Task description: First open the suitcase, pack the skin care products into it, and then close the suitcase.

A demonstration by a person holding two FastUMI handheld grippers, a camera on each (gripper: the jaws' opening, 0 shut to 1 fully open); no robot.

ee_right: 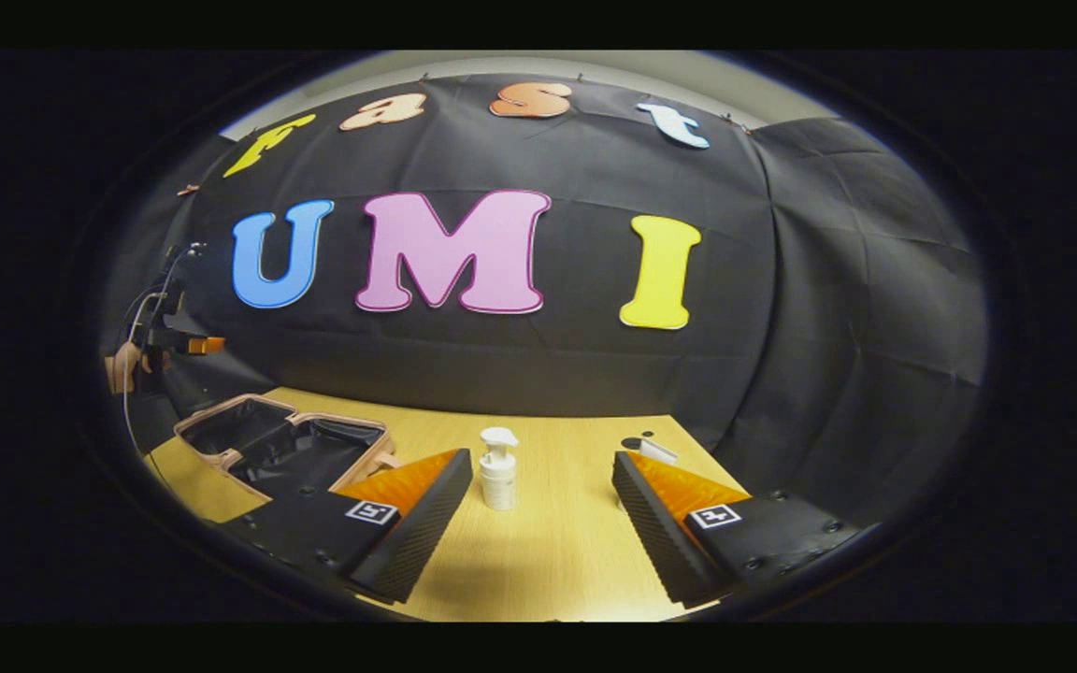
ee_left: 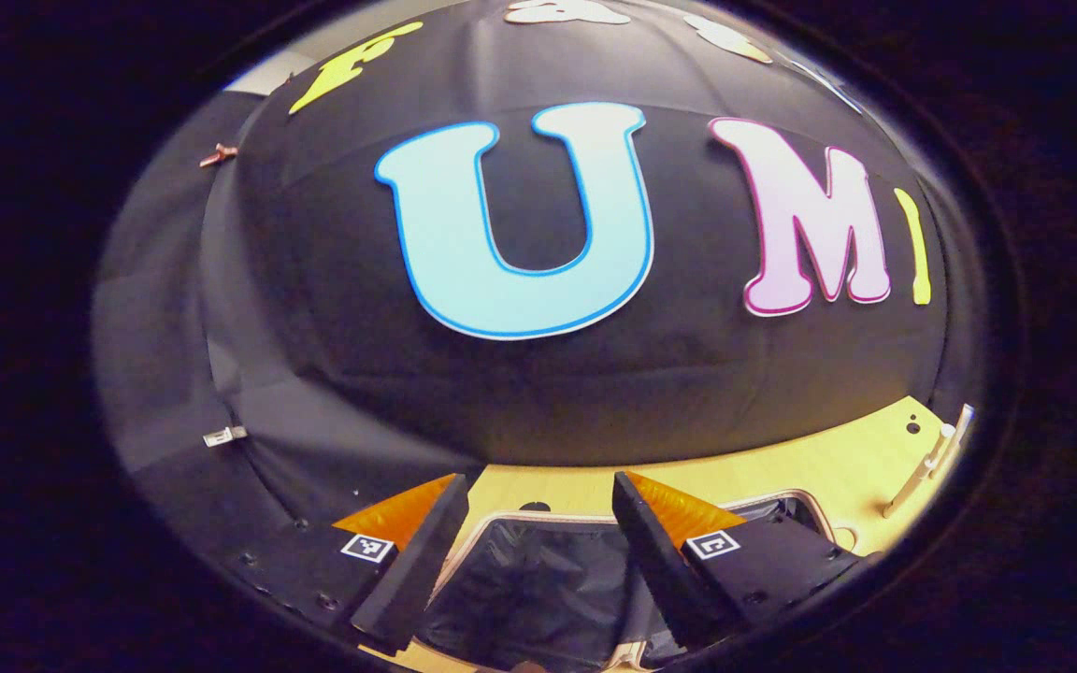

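The suitcase (ee_right: 249, 439) lies open on the left of the wooden table (ee_right: 557, 551), with a pinkish rim and black lining. A white pump bottle (ee_right: 498, 469) stands upright on the table beyond my right gripper (ee_right: 541, 458), which is open and holds nothing. My left gripper (ee_left: 538, 486) hovers open over the suitcase lining (ee_left: 538, 579); it holds nothing. From the right gripper view, the left gripper (ee_right: 185, 344) sits high above the suitcase's far side, held by a hand (ee_right: 122, 366). A white bottle-like thing (ee_left: 929, 460) appears at the right edge of the left gripper view.
A small white item (ee_right: 658, 451) lies on the table behind my right finger, beside a dark round spot (ee_right: 632, 442). The black cloth wall (ee_right: 782, 374) closes the table's back and right side. Bare tabletop (ee_right: 548, 570) spreads in front of the bottle.
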